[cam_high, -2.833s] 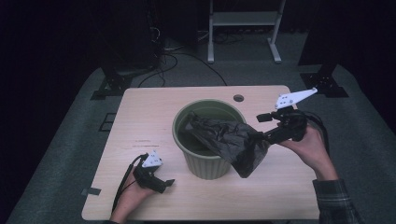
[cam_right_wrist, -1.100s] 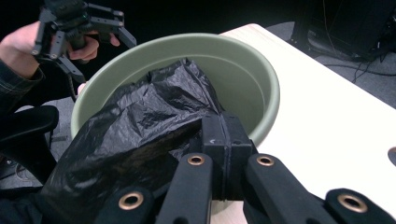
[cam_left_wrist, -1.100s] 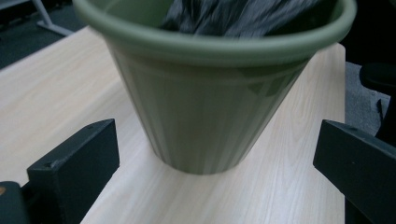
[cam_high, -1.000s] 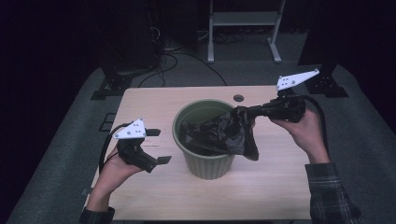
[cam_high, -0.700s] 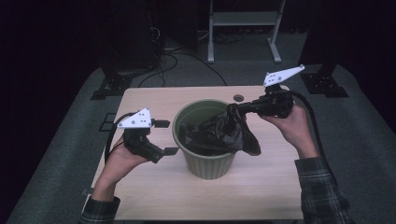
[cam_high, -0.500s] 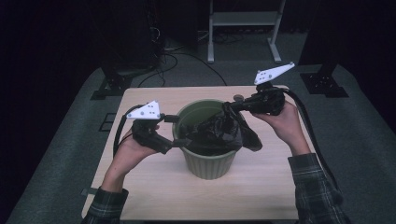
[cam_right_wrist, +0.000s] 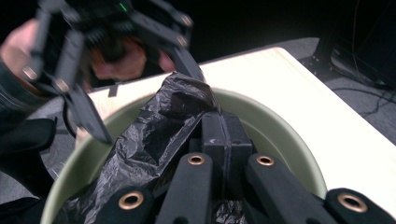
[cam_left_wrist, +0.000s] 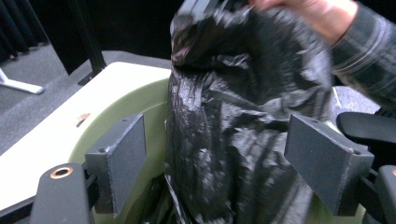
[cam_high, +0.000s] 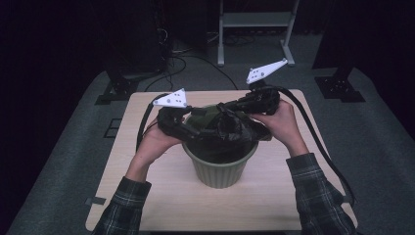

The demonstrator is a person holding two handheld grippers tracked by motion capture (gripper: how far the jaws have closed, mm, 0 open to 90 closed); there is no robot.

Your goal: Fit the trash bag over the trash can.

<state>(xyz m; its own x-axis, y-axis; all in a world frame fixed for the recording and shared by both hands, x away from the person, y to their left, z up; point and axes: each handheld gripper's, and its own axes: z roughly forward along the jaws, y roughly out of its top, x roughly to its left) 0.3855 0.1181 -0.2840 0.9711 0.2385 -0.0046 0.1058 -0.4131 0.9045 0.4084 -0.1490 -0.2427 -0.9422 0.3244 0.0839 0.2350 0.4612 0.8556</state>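
Lining work is in hand: a black plastic bag (cam_high: 230, 128) is being fitted into the green bin (cam_high: 220, 164) that stands at the middle of the surface (cam_high: 161, 196). The bag hangs bunched over the bin's mouth, its lower part down inside, its upper edge lifted above the rim. The right gripper (cam_right_wrist: 223, 135) has its jaws pressed tight on a fold of the bag just over the far side of the bin, as the right gripper view shows. The left gripper (cam_left_wrist: 219, 154) reaches in from the bin's left side with its jaws standing wide on either side of the hanging plastic; they have just been closing, and the bag is between them, but the pads do not yet press on it. My reading is that the step is to take a second hold on the bag's edge, so that the mouth can be pulled apart. The next move calls for the left jaws to close on a single layer near the rim, then for both hands to draw away from each other and fold the edge over the bin's lip. Against the frame from a moment ago, the left gripper has come from the surface left of the bin to the bin's mouth, and the right has carried the bag's top inward over the bin.
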